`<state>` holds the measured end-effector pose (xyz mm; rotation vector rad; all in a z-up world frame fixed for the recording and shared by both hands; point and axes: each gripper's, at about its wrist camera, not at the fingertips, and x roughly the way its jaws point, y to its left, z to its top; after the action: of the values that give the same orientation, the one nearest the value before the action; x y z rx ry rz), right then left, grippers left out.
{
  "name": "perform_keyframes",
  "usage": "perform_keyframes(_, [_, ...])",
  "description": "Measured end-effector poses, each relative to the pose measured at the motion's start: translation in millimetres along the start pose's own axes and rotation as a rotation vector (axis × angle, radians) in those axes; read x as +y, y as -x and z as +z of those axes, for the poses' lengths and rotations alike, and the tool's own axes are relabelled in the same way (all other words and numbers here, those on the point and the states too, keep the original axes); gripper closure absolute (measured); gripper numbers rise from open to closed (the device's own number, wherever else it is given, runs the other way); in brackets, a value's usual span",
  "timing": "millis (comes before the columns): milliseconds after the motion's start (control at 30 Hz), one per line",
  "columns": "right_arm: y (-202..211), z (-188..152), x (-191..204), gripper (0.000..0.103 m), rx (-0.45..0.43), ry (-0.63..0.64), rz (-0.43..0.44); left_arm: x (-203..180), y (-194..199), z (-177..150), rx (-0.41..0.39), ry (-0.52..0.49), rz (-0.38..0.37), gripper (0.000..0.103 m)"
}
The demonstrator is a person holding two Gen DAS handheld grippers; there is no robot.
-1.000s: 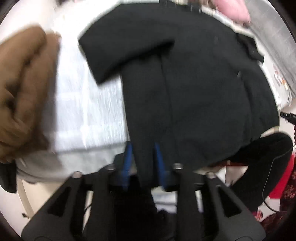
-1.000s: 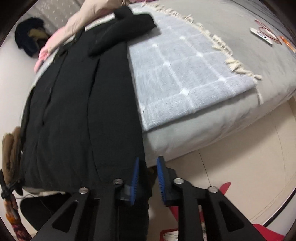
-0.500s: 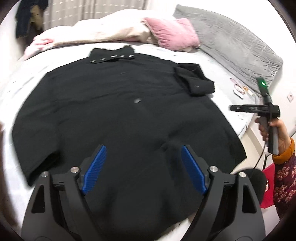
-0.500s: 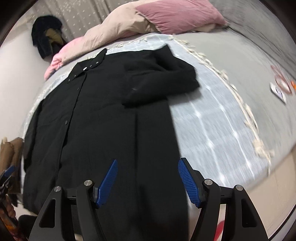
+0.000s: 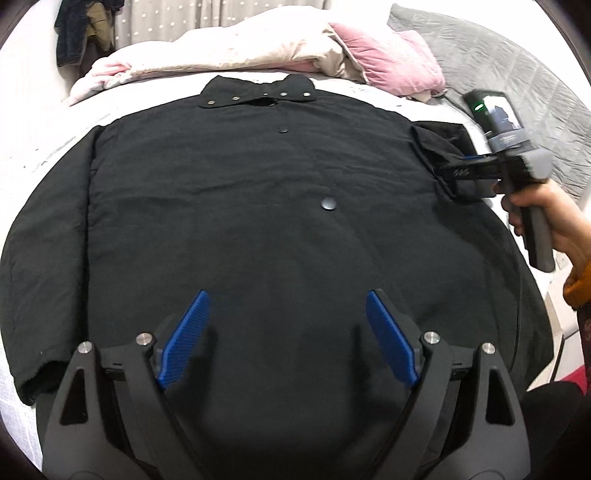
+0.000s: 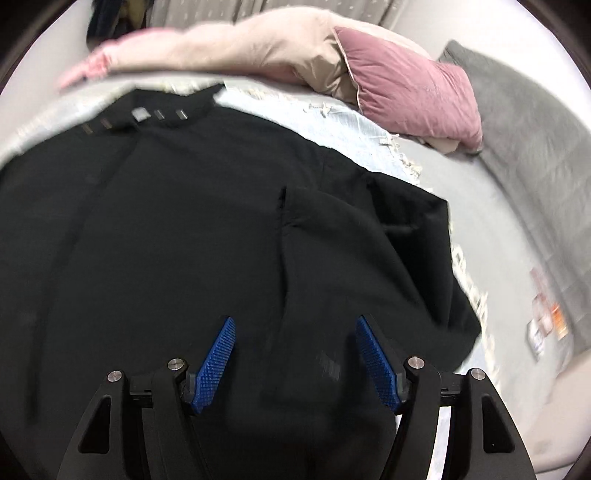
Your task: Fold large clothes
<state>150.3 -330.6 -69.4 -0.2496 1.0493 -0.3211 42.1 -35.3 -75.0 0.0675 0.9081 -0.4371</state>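
Across the bed (image 5: 48, 147) lies a large black coat (image 5: 258, 229), spread flat, collar with metal snaps at the far end, hem toward the cameras. Far left of the left wrist view: the coat's sleeve runs down along the body, cuff near the bed edge; dark clothes (image 5: 79, 33) hang in the far corner. Behind the collar sits a rumpled cream duvet (image 5: 236, 48), then a pink pillow (image 5: 391, 62), then a grey quilted cover (image 5: 517, 74). Left gripper (image 5: 288, 339) hovers over the lower middle of the coat, blue fingers (image 5: 184, 343) spread wide, having just been opening, nothing between them. On the right, the other sleeve is folded in onto the coat. Right gripper (image 6: 293, 363) hovers over the coat beside that sleeve, blue fingers (image 6: 376, 362) apart, having just been opening, nothing gripped; whether they touch the cloth, cannot tell. Person's right hand (image 5: 546, 218) holds its handle. Right wrist view is blurred; small flat items (image 6: 546, 317) lie on the grey sheet far right.
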Motion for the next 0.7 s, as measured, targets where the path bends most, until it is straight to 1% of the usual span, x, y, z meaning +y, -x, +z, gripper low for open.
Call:
perform_keyframes(33, [-17, 4, 2, 0.036, 0.034, 0.02, -0.05, 2, 1, -1, 0.0, 0.004, 0.006, 0.016])
perform_keyframes(67, [-29, 5, 1, 0.044, 0.05, 0.028, -0.072, 3, 0, 0, -0.003, 0.008, 0.009, 0.016])
perform_keyframes(100, [-33, 6, -1, 0.054, 0.053, 0.029, -0.066, 4, -1, 0, -0.006, 0.009, 0.01, 0.016])
perform_keyframes(133, [-35, 7, -5, 0.075, 0.055, 0.028, -0.045, 5, 0, 0, -0.009, 0.01, 0.011, 0.016])
perform_keyframes(167, [-32, 9, -10, 0.093, 0.05, 0.022, -0.04, 5, 0, 0, -0.012, 0.012, 0.013, 0.016])
perform_keyframes(233, [-16, 13, -30, 0.095, 0.018, 0.006, -0.053, 5, 0, -1, -0.017, 0.005, 0.01, 0.016])
perform_keyframes(267, [-5, 17, -46, 0.096, -0.012, -0.002, -0.078, 4, -1, -1, -0.019, -0.001, 0.008, 0.016])
perform_keyframes(367, [24, 28, -98, 0.096, -0.092, -0.046, -0.181, 1, -3, -3, -0.024, -0.02, 0.007, 0.016])
perform_keyframes(400, [34, 32, -126, 0.096, -0.114, -0.083, -0.223, 0, -3, -4, -0.024, -0.023, 0.006, 0.016])
perform_keyframes(433, [40, 34, -146, 0.097, -0.121, -0.111, -0.25, -2, -3, -5, -0.023, -0.03, 0.001, 0.016])
perform_keyframes(500, [48, 35, -194, 0.097, -0.125, -0.178, -0.314, -4, -4, -7, -0.023, -0.042, -0.004, 0.016])
perform_keyframes(533, [50, 34, -224, 0.097, -0.123, -0.214, -0.366, -5, -3, -8, -0.023, -0.049, -0.006, 0.016])
perform_keyframes(600, [46, 26, -269, 0.097, -0.108, -0.258, -0.465, -7, -1, -11, -0.024, -0.067, -0.01, 0.016])
perform_keyframes(667, [29, 19, -304, 0.096, -0.066, -0.28, -0.567, -11, 0, -15, -0.029, -0.092, -0.011, 0.016])
perform_keyframes(700, [13, 11, -328, 0.096, -0.014, -0.291, -0.63, -12, 0, -16, -0.031, -0.101, -0.009, 0.016])
